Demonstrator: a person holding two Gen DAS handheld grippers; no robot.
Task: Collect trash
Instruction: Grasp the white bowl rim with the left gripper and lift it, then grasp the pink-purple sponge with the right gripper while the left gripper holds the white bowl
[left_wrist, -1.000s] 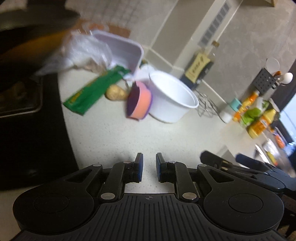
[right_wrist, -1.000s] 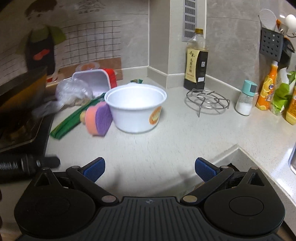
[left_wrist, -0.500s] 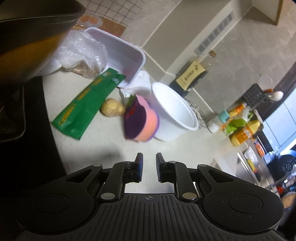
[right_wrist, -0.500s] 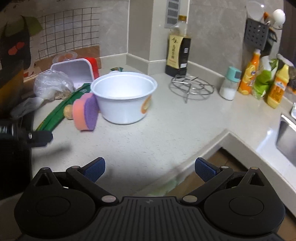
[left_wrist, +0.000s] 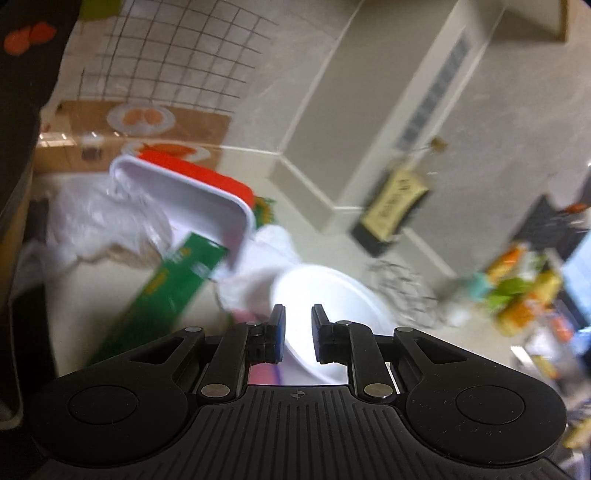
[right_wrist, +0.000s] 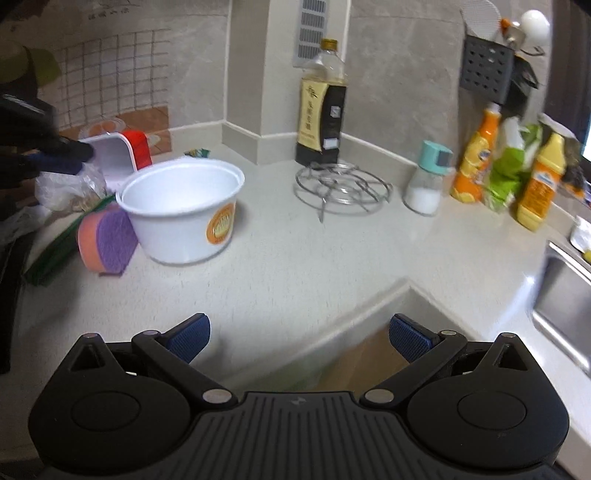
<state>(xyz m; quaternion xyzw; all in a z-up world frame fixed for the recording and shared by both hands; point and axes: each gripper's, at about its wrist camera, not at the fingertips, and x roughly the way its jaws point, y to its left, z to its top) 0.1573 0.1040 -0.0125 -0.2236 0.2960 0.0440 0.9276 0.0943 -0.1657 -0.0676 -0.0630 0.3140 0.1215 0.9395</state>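
Note:
A white paper bowl (right_wrist: 184, 210) stands on the pale counter; it also shows in the left wrist view (left_wrist: 325, 295). Beside it lie a pink and purple sponge (right_wrist: 107, 240), a green wrapper (left_wrist: 173, 280), a clear plastic bag (left_wrist: 107, 225) and a tipped white and red container (left_wrist: 192, 192). My left gripper (left_wrist: 298, 332) hovers just above the bowl's near rim, its jaws a narrow gap apart with nothing between them. It shows in the right wrist view (right_wrist: 55, 155) near the container. My right gripper (right_wrist: 299, 339) is wide open and empty over the counter's front edge.
A dark sauce bottle (right_wrist: 321, 110), a wire trivet (right_wrist: 343, 188), a salt shaker (right_wrist: 428, 177) and several cleaner bottles (right_wrist: 509, 173) stand at the back right. A steel sink (right_wrist: 565, 295) is at the far right. A black stove (left_wrist: 26, 295) lies at the left.
My left gripper has moved forward and up toward the bowl and container; its view is now blurred. My right gripper has drawn back slightly and turned right, showing the sink.

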